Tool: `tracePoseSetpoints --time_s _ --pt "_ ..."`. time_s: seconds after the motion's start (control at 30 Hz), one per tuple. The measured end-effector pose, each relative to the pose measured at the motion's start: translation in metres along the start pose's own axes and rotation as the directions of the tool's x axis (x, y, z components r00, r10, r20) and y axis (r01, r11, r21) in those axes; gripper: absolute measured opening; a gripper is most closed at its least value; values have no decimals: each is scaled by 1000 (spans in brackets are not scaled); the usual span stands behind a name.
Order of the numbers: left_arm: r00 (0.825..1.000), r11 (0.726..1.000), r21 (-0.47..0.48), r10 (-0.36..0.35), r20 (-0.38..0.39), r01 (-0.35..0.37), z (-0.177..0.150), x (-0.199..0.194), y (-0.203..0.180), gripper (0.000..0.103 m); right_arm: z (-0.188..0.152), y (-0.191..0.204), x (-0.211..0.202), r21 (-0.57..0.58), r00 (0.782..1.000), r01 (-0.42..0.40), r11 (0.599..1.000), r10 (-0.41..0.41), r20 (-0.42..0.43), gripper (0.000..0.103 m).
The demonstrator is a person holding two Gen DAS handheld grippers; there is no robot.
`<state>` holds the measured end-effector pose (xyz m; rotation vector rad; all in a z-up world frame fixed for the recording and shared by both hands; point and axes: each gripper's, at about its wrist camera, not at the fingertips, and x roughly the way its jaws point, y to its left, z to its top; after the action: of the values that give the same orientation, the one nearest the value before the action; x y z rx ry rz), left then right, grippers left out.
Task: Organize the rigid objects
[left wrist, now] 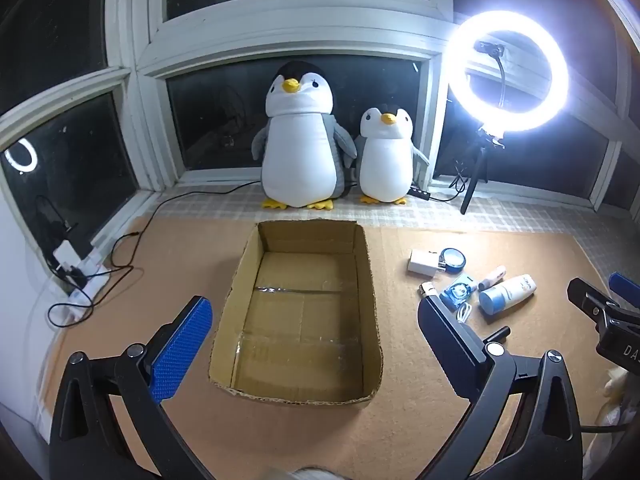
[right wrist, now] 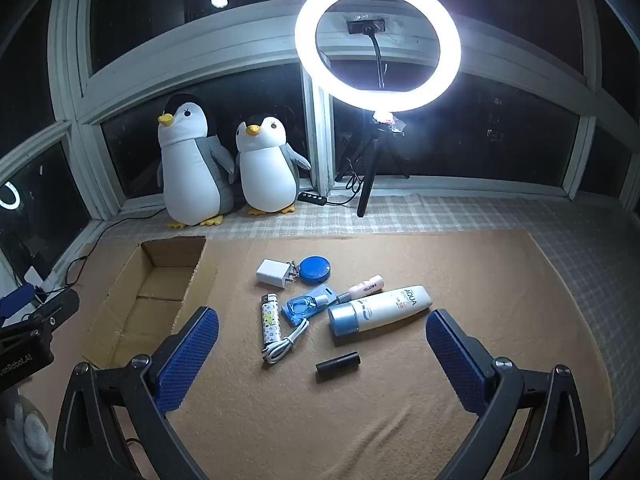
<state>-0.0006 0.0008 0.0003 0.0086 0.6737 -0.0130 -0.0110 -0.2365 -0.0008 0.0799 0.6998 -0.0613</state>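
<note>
Ahead of the left gripper [left wrist: 308,332], whose jaws are spread wide with nothing between them, the cardboard box [left wrist: 240,280] is seen empty. From the right wrist, the right gripper [right wrist: 322,348] is likewise parted and unloaded; charger [right wrist: 273,273], lighter [right wrist: 269,320], cable [right wrist: 286,345], sunscreen bottle [right wrist: 384,309] and black tube [right wrist: 338,366] lie unsorted on the mat [right wrist: 460,380] beside the box. Nothing is judged packed yet.
</note>
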Motion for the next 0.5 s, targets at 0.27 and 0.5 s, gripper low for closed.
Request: tracePoseSetpoints --time_s 0.27,0.5 --pt "1000 1000 7 6 8 -6 -2 -4 5 102 -2 4 2 -8 1000 5 1000 -5 0 103" --pt "1000 1000 6 9 2 -9 -4 -2 6 102 -2 4 0 -7 1000 4 1000 -4 -2 103"
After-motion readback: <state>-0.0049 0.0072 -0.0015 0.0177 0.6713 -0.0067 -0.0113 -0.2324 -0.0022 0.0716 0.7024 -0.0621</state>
